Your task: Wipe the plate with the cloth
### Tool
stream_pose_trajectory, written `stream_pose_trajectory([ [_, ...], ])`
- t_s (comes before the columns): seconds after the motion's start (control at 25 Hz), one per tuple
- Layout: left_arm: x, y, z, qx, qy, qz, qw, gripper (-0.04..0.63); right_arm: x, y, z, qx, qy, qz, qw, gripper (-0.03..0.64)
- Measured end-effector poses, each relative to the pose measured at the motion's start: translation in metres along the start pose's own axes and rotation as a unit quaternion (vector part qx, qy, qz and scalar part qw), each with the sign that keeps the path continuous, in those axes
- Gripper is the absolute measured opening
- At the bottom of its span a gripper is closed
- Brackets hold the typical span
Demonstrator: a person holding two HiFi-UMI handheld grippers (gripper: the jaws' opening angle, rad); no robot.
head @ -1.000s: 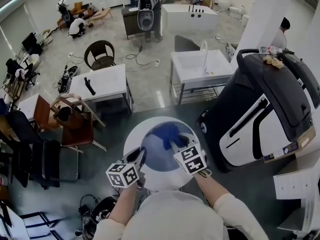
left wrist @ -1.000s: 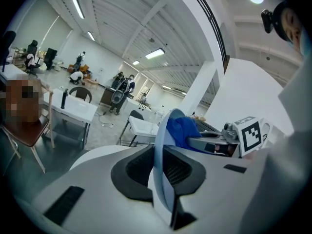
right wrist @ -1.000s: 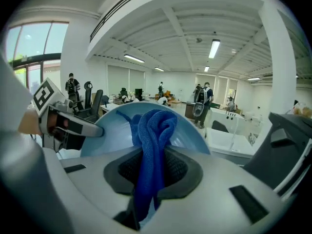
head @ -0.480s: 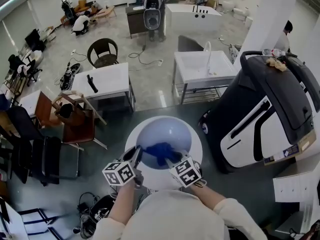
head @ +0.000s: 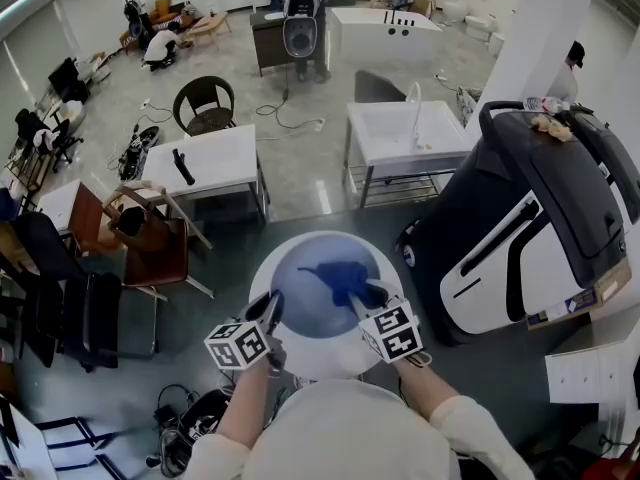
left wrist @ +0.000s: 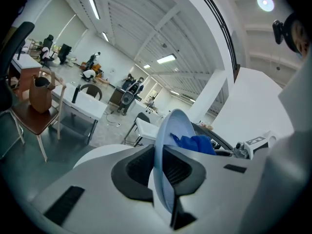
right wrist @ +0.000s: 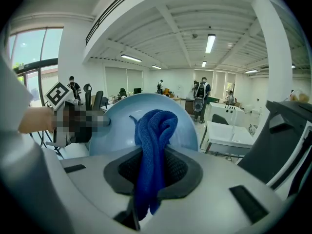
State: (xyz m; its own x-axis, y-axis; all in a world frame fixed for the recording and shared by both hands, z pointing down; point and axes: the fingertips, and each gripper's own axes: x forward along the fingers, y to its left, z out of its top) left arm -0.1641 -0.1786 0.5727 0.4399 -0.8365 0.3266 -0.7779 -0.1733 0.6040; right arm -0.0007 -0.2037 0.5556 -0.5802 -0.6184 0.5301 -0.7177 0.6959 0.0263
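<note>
Gripping the pale blue plate [left wrist: 171, 130] edge-on by its rim, left gripper [left wrist: 164, 175] clamped shut on it. Pinching the bunched blue cloth [right wrist: 154, 130] tight in the right gripper [right wrist: 146, 179], pressed against the plate's inner face. Below both, a round white table [head: 261, 279].

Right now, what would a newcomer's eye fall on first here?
The pale blue plate low in the head view's centre, over a round white table, its rim clamped in the left tongs. Against its face lies a deep blue cloth, pinched in the right tongs. A big black-and-white machine fills the right side.
</note>
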Motion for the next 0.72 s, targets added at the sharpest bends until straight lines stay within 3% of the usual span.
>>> stream_pose_trajectory([
  [0.72, 0.0, 0.008, 0.001, -0.025, -0.008, 0.007, 0.9996, 0.049, -0.012, 0.012, 0.038, 0.01, -0.066, 0.021, 0.998, 0.084],
])
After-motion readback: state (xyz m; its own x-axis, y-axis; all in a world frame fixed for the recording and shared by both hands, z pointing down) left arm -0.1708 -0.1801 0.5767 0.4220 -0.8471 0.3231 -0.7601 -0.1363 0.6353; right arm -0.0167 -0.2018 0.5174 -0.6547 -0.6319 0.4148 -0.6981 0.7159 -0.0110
